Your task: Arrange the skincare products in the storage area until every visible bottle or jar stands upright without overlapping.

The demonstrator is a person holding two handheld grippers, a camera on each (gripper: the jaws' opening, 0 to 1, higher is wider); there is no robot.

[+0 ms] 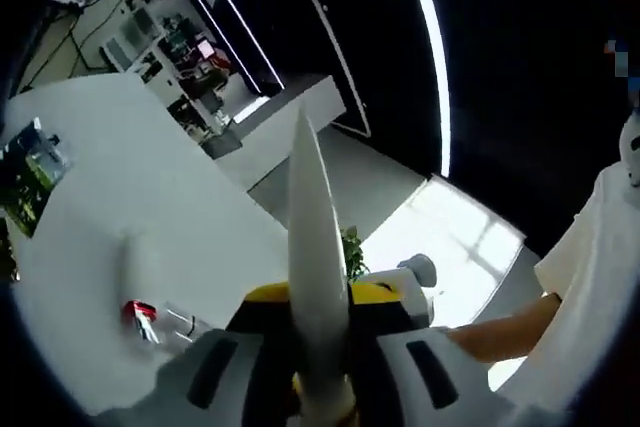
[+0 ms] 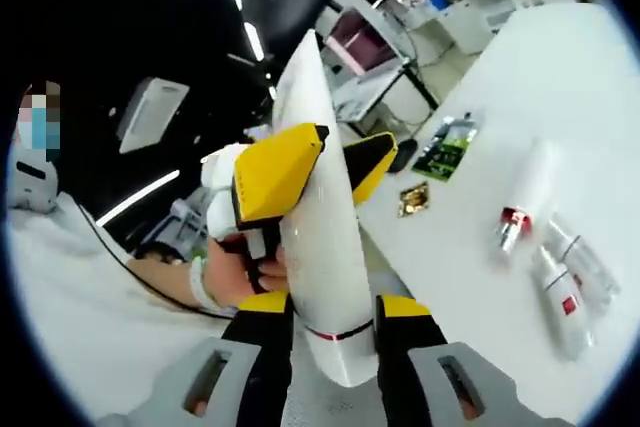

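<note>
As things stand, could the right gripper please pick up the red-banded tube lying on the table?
Probably not yet. The right gripper is shut on a white tube, which the left gripper also clamps, so it is not free. The red-banded tube lies unobstructed on the table.

No writing can be read anywhere. The tubes (image 2: 560, 292) lying on the worktop (image 2: 480, 267) carry red bands and small marks too blurred to make out, and the green packet (image 2: 447, 147) shows only an unreadable print.
</note>
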